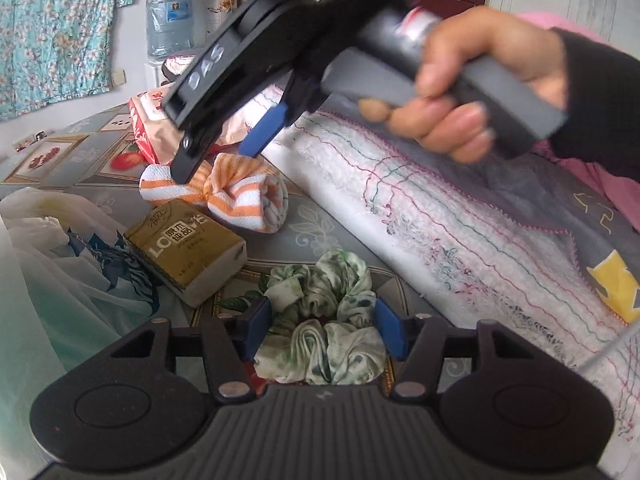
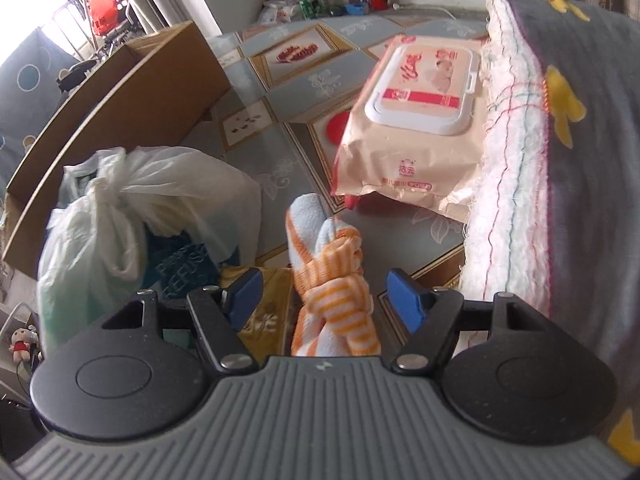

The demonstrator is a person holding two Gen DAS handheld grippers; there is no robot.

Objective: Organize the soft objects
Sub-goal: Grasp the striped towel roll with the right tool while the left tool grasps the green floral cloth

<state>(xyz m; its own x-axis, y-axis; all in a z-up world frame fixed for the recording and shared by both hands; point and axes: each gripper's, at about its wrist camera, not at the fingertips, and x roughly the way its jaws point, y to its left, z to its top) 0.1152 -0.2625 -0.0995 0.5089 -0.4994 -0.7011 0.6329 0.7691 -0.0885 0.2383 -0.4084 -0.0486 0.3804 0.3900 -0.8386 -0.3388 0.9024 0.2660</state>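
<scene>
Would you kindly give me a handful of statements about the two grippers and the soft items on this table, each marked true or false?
1. The left gripper has its blue pads on either side of the green-and-white scrunchie. True.
2. The right gripper is shut tight on the wet wipes pack. False: its jaws are open around the knotted orange-striped cloth, and the pack lies further away on the table.
3. The tissue pack lies between the plastic bag and the scrunchie. True.
4. The orange-striped cloth is spread out flat. False: it is rolled and knotted in the middle.
</scene>
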